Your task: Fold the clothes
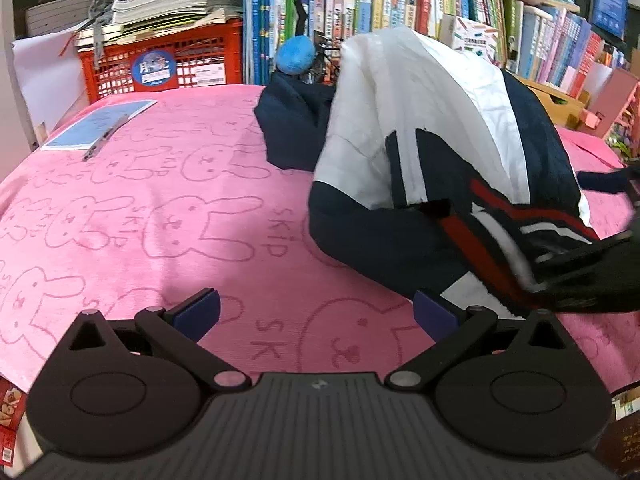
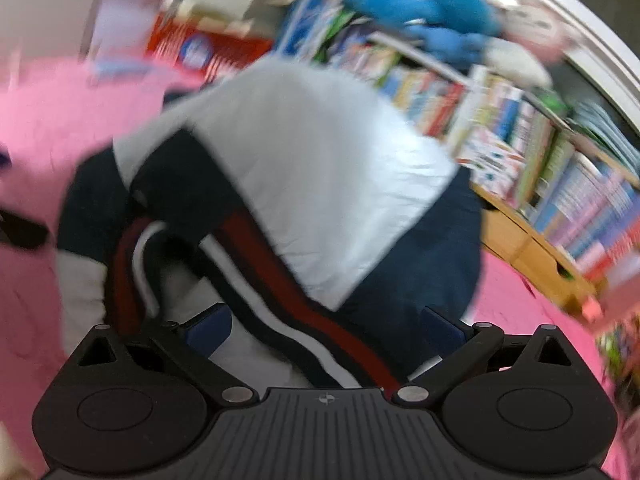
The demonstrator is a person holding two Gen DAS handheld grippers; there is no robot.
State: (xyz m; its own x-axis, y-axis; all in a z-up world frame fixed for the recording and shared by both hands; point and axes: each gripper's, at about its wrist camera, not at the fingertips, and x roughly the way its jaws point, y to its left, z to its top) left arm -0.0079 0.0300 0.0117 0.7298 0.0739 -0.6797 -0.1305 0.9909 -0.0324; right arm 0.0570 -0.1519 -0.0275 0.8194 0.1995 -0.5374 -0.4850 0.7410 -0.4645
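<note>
Left wrist view: left gripper point(image 1: 316, 312) wide, empty, over pink blanket point(image 1: 140, 216).
Jacket point(image 1: 432, 160): heaped ahead-right of it, touching its right finger.
Right gripper point(image 2: 326, 330): spread wide, jacket's striped edge point(image 2: 280, 288) between fingers; nearer.

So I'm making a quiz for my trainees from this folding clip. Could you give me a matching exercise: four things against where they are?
Things:
1. jacket
2. red crate
3. blue booklet
4. left gripper

Places:
A. under a stack of papers at the back
B. flat on the pink blanket, a pen on it
C. open, hovering above the blanket
D. heaped up in front of the bookshelf

Pairs: 1-D, 2-A, 3-B, 4-C
</note>
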